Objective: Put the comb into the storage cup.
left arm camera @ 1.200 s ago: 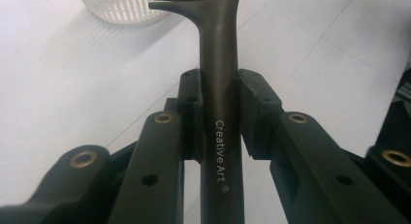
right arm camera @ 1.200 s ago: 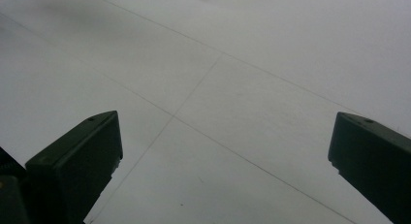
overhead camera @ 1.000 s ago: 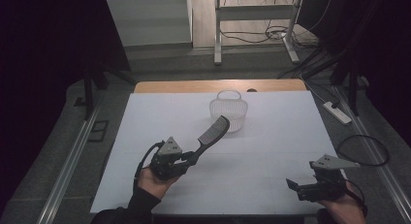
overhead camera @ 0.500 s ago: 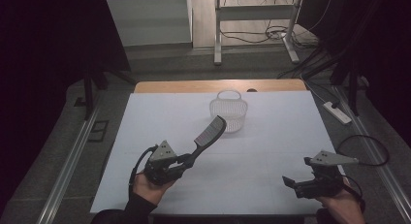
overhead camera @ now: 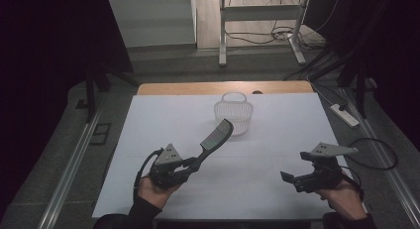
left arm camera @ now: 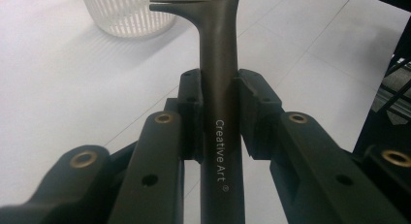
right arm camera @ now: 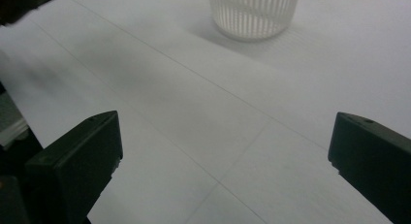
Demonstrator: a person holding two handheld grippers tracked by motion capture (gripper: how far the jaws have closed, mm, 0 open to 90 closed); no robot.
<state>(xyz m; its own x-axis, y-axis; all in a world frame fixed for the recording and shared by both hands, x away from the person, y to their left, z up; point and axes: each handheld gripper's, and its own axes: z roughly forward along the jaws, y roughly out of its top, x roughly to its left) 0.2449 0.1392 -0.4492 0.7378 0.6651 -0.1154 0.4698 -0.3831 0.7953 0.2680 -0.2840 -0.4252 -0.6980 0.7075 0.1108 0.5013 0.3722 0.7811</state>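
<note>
- One dark comb (overhead camera: 216, 135) sat just left of the high view's centre, slanting up to the right, its toothed head near the basket's lower left side.
- Its handle, printed "Creative Art", ran up the middle of the left gripper view, with the left gripper (left arm camera: 219, 95) pinching it on both sides.
- That gripper (overhead camera: 190, 163) lay in the lower left of the high view, held in a hand (overhead camera: 154, 189).
- A white slatted basket (overhead camera: 234, 113) stood upright above centre on the white table (overhead camera: 163, 115).
- The right gripper (overhead camera: 288, 178), lower right, had its jaws spread wide over bare table with nothing between them.
- In the right gripper view the basket (right arm camera: 254, 13) sat at the top edge.
</note>
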